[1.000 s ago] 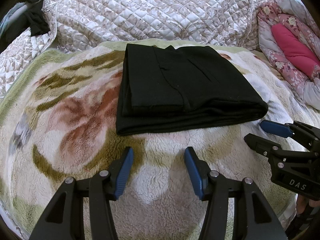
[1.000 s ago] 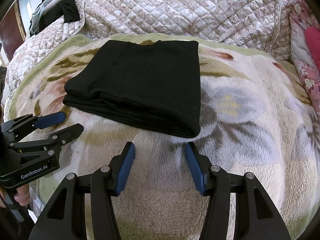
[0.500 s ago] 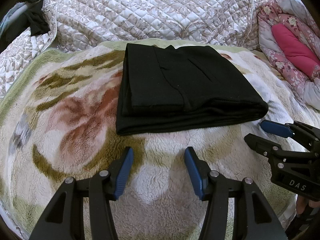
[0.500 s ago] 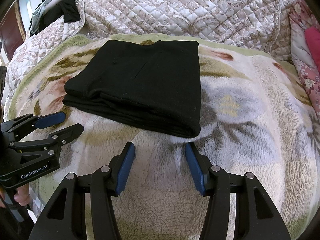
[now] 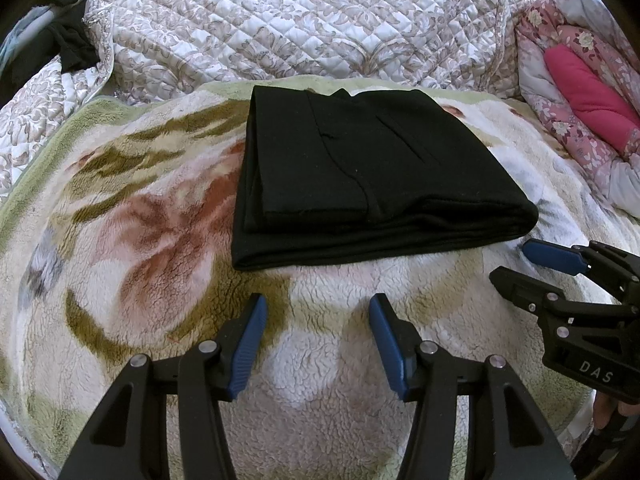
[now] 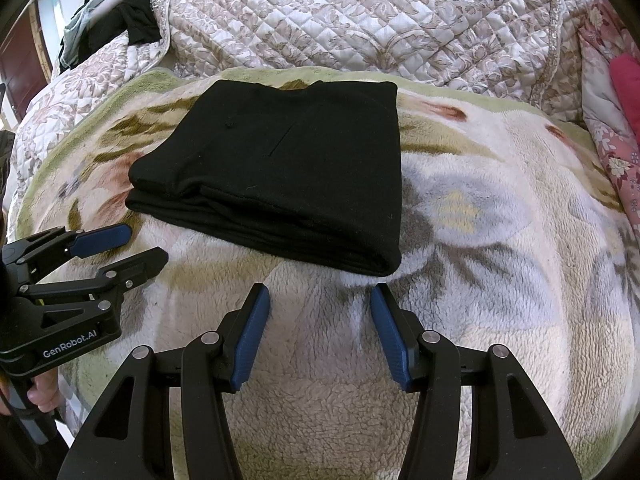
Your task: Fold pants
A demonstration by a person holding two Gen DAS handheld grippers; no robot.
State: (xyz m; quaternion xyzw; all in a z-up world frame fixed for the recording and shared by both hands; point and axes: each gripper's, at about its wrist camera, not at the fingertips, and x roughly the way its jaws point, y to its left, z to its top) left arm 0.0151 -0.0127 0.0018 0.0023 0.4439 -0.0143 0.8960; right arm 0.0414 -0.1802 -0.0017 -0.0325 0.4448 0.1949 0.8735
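Observation:
Black pants (image 5: 360, 176) (image 6: 288, 176) lie folded into a flat stack of layers on a fleece flower-print blanket (image 5: 140, 240) (image 6: 500, 240). My left gripper (image 5: 318, 312) hovers open just in front of the stack's near edge, with only blanket between its blue pads. My right gripper (image 6: 320, 300) is open too, short of the stack's near right corner and apart from it. Each gripper shows in the other's view: the right gripper (image 5: 516, 264) at the far right, the left gripper (image 6: 140, 244) at the far left, both with parted jaws and holding nothing.
A quilted beige bedspread (image 5: 300, 20) (image 6: 380, 20) rises behind the blanket. A pink flowered quilt (image 5: 580, 80) lies bunched at the right. Dark clothes (image 6: 120, 16) hang at the back left. A person's fingers (image 6: 44, 396) grip the left handle.

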